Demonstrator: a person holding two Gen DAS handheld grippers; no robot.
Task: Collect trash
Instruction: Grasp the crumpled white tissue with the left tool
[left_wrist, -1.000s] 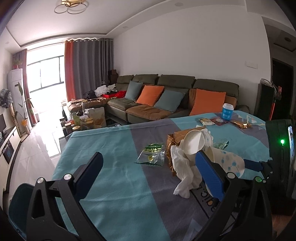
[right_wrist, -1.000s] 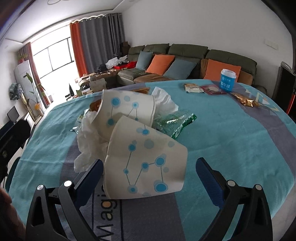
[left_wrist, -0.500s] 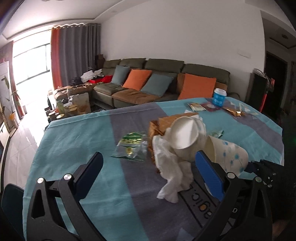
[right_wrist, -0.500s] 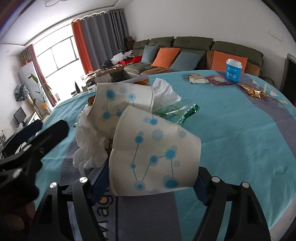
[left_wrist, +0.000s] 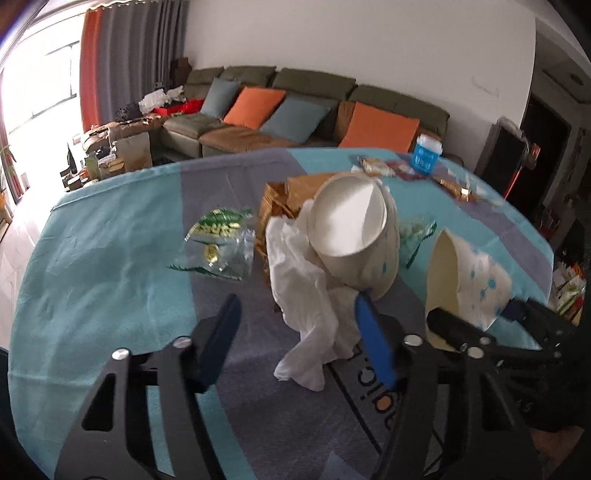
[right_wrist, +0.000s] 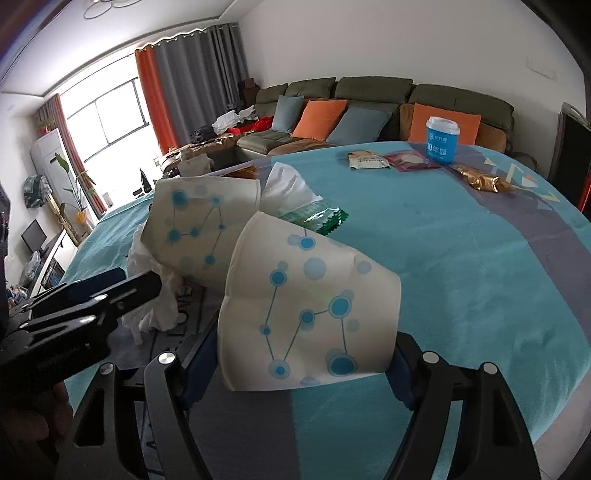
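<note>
since a second ago the left gripper (left_wrist: 295, 314) has dropped toward the white tissue (left_wrist: 306, 295), jaws closing with nothing pinched yet; the right gripper (right_wrist: 299, 354) has clamped the near paper cup (right_wrist: 310, 314). collection has barely begun: second cup (left_wrist: 354, 236), wrappers (left_wrist: 218, 240) and far blue tub (right_wrist: 441, 140) remain on the worktop (right_wrist: 480, 258). the second cup crowds the tissue.

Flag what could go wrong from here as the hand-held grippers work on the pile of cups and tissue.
1. The right hand-held gripper clamps a thin, already creased paper cup; it may crumple further and slip out.
2. The left hand-held gripper is closing around the loose white tissue, which lies against the second cup; pulling it could roll that cup off the pile.
3. The two grippers sit close together and might collide.
</note>
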